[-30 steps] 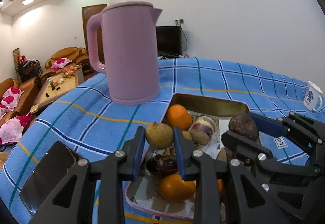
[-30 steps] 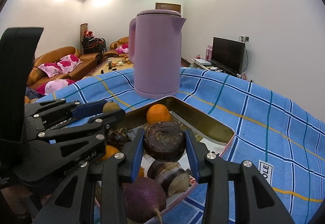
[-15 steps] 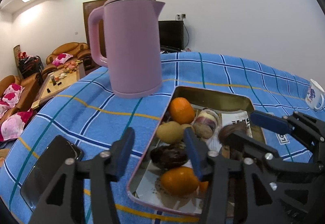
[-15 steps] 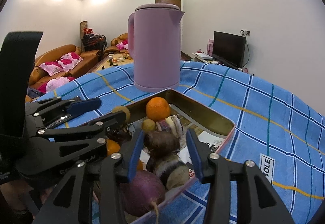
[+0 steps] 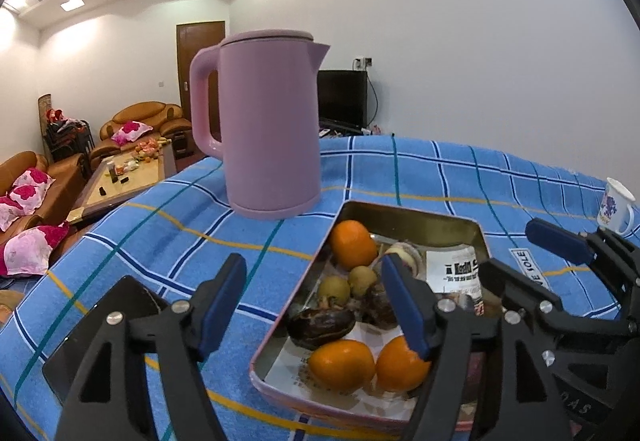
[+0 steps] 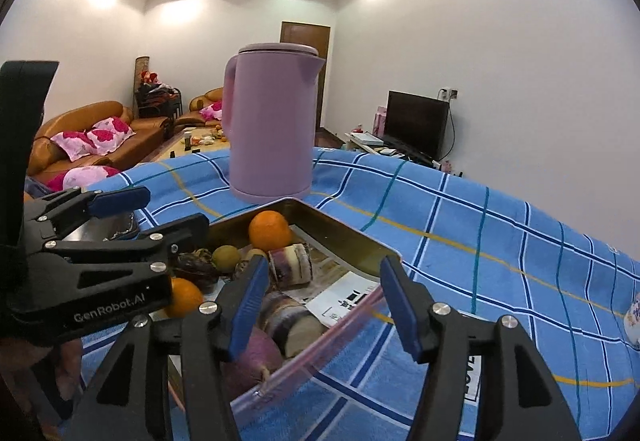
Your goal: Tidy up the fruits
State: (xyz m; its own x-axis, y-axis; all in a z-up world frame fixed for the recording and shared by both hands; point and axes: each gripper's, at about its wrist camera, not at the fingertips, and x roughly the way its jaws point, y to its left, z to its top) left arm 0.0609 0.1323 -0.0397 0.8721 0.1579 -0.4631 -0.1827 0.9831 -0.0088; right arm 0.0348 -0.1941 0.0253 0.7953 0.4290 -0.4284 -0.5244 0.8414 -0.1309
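A metal tray (image 5: 408, 211) on the blue checked cloth holds oranges (image 5: 342, 365), small brown fruits (image 5: 336, 289), a dark wrinkled fruit (image 5: 320, 323) and cut purple tubers (image 6: 290, 265). My left gripper (image 5: 314, 305) hovers over the tray's left edge. Its jaws are opening, with nothing gripped between them. My right gripper (image 6: 326, 305) hangs over the tray's near right corner (image 6: 348, 241). Its jaws are also opening, and no pad touches the food lying below. Each gripper shows in the other's view: the right gripper (image 5: 532, 261), the left gripper (image 6: 160, 213).
A tall pink kettle (image 5: 272, 129) stands just beyond the tray. A black phone (image 5: 72, 353) lies on the cloth under the left gripper. A white mug (image 5: 616, 205) sits at the far right. Sofas and a low table are off the table's left side.
The left jaws let go of a small brown fruit and the right jaws let go of a dark round piece. Both now lie in the tray. Both grippers spread wider and drew back a little.
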